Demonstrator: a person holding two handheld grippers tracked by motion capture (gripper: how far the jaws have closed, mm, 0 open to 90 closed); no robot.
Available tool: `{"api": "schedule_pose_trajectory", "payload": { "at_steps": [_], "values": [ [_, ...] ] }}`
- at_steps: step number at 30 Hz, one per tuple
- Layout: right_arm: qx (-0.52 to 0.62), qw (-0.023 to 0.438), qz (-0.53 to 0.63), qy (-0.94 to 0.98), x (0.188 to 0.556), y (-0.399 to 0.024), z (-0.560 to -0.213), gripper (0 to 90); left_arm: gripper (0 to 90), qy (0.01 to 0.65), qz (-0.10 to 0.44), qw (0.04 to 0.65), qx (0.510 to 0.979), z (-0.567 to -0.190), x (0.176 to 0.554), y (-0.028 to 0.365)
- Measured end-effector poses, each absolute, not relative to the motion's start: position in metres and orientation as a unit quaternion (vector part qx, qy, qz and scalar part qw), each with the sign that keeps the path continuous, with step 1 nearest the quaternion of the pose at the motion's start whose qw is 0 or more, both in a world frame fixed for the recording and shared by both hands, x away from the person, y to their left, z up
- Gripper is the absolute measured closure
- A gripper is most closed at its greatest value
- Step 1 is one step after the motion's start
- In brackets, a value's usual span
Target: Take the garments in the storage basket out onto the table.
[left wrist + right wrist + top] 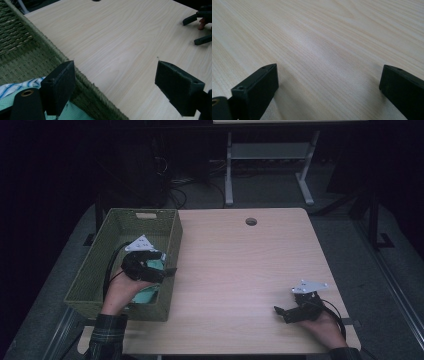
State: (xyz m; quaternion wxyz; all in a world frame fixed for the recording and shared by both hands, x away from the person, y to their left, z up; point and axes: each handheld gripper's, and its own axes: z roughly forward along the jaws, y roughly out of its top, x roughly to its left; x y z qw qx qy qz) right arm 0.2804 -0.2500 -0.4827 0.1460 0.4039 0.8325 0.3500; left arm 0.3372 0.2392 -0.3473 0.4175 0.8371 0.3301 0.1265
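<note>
So the left gripper (169,270) is sitting right over the near-right wall of the green woven basket (95,270), jaws spread wide with nothing between them. In the left gripper view 1 jaw hangs inside the basket and the other is out over the table (120,50), so it's basically straddling the rim. My guess is that's just what the hand looks like coming away from a drop, since the cloth is down in the basket and not pinched by anything.

The cloth itself: a mint-green piece of fabric (146,296) lying on the basket floor at the near end, with a bit of blue-and-white striped fabric (15,87) right beside it or on top of it. Can't tell if that's 1 item or 2, too much is hidden by the gripper and hand.

The right gripper (281,314) is parked low at the near-right of the wooden table, well apart from the basket, jaws wide apart too and aimed at bare wood. Looks like it's simply waiting, out of the way so the left side has room.

Rest of the tabletop is bare apart from the cable hole (251,221) at the far edge.
</note>
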Motion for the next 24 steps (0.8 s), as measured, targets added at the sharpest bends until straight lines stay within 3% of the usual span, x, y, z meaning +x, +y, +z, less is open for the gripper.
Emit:
{"api": "schedule_pose_trajectory", "payload": {
  "at_steps": [24],
  "values": [
    [0.404, 0.146, 0.350, 0.832, 0.280, -0.250, -0.483, 1.7, 16.3, 0.364, 0.154, 0.402, 0.826, -0.353, 0.338, 0.278]
  ]
}}
